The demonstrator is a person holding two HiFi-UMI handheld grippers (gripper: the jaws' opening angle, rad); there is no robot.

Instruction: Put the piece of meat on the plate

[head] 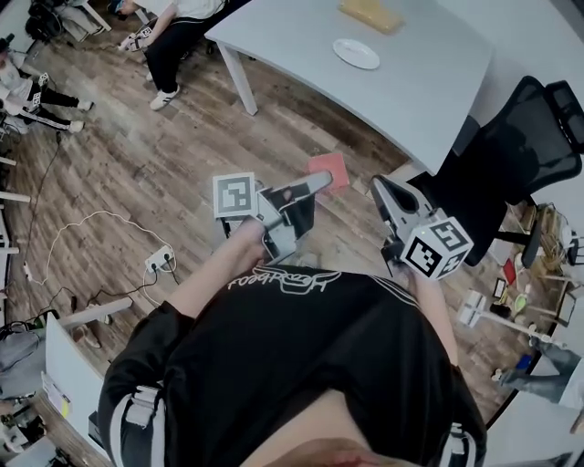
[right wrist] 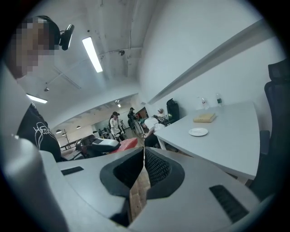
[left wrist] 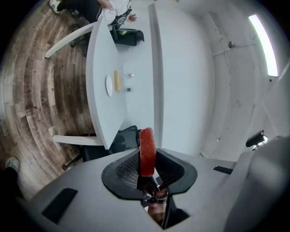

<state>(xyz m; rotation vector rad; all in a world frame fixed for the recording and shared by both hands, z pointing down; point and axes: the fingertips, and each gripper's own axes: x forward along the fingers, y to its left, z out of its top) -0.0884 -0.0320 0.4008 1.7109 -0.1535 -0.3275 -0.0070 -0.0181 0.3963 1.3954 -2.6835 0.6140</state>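
Out over the wooden floor (head: 137, 155), short of the grey table (head: 429, 91): meat held aloft.
Clamped in the jaws of the left gripper (head: 315, 185), the red piece of meat (left wrist: 147, 152) stands on edge. Beside it, the right gripper (head: 381, 191) has its jaws pressed together. Well ahead, the white plate (head: 355, 53) sits on the table next to a tan block (head: 370, 14).
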